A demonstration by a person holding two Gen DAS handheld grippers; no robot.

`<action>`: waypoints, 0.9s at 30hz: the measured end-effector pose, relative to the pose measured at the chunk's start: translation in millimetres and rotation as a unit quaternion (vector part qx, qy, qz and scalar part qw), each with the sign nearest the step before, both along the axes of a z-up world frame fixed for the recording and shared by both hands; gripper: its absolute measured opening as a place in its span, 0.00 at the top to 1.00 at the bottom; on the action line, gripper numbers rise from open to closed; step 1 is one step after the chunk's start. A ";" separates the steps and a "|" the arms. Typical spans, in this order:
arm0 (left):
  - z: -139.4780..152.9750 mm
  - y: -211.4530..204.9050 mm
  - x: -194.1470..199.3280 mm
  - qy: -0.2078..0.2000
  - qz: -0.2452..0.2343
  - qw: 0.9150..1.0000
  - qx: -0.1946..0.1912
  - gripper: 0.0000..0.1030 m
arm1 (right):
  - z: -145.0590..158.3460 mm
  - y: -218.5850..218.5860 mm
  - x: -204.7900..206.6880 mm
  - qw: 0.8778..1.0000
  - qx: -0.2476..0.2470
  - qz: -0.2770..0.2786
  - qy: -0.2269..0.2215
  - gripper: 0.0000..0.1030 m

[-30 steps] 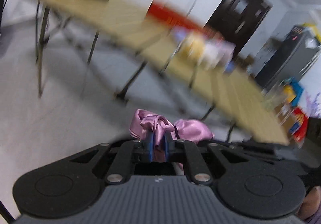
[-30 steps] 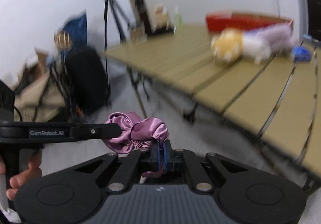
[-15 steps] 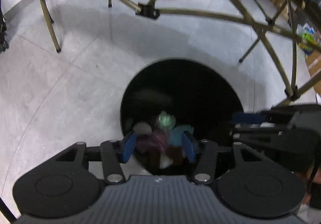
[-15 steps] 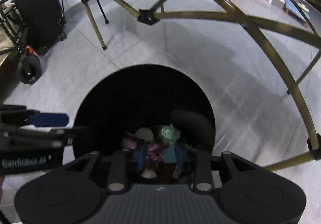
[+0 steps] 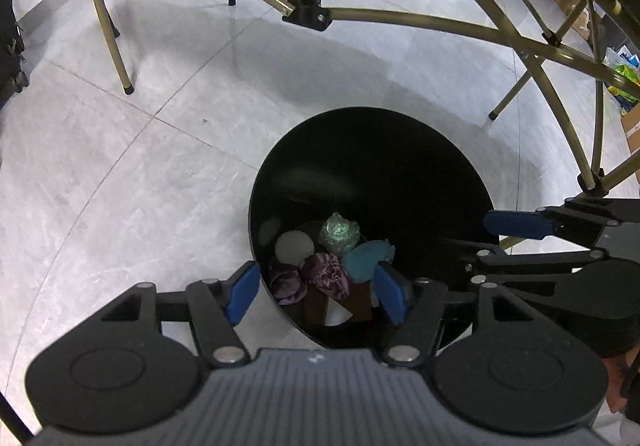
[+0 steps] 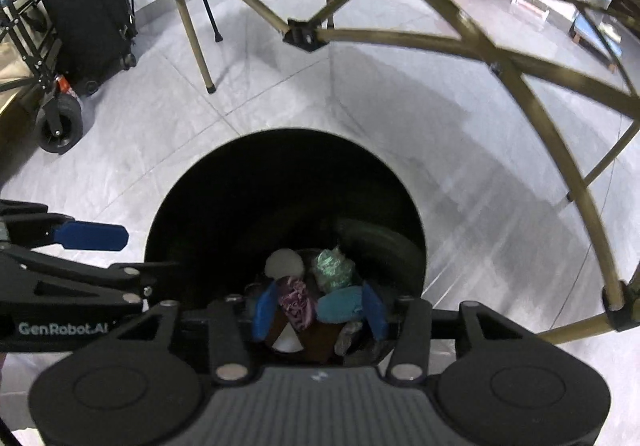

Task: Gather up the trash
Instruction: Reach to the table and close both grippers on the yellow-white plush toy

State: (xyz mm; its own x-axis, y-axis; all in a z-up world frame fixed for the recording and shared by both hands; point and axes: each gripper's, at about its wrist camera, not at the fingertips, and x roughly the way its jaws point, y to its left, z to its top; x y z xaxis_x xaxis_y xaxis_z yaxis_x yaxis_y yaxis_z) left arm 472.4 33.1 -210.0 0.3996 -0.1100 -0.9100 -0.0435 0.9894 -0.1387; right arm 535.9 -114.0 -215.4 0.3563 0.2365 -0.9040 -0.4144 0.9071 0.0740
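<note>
While both grippers are pointed down over the bin:
Left gripper (image 5: 316, 294): jaws opening, nothing pinched.
Right gripper (image 6: 320, 310): jaws opening, nothing pinched.
Purple cloth (image 5: 326, 274): seen at the bottom of the black bin (image 5: 400, 150), beside a teal wad (image 5: 366, 256).

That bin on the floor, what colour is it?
The bin is black, inside and out; it shows best in the left wrist view.

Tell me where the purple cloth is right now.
The purple cloth lies at the bottom of the black bin, between the white ball and the teal wad, below both open claws.
</note>
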 end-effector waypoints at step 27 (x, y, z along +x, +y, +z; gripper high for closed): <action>164.5 -107.0 173.9 -0.333 -0.072 0.937 0.083 0.18 | 186.7 -177.9 20.4 0.894 0.195 -0.273 -0.298 0.52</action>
